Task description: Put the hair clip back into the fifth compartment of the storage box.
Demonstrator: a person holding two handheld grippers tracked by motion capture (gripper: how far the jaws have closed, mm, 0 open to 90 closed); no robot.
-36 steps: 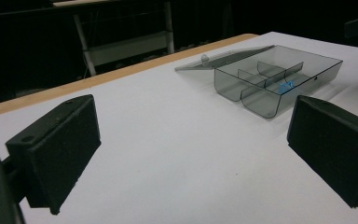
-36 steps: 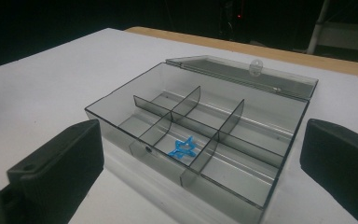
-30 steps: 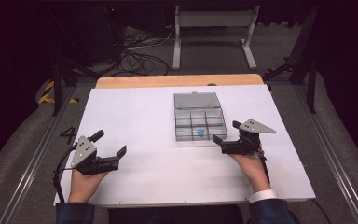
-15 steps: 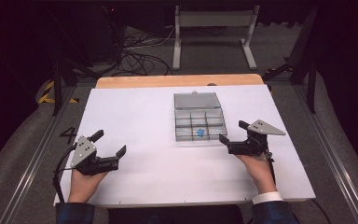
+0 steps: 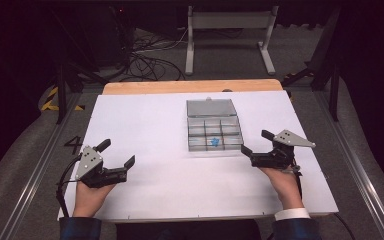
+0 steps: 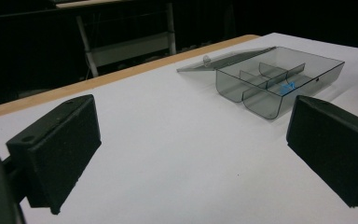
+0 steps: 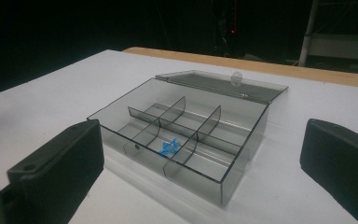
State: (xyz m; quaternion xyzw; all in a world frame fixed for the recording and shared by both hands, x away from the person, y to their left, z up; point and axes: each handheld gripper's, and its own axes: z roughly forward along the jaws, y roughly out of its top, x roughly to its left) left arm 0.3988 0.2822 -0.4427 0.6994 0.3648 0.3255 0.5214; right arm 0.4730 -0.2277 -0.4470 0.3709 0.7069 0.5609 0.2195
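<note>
Right gripper [image 5: 256, 146] sits released just beside the open box [image 5: 214, 134], blue piece [image 7: 169, 147] dead ahead; left gripper [image 5: 116, 154] released, well apart.

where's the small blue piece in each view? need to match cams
High view: blue piece just right of centre, in the front-row middle compartment of the clear organiser box.
Left gripper view: upper right, in the same box.
Right gripper view: centre.
Shared landmark: the box's open lid, lying flat behind it.
</note>
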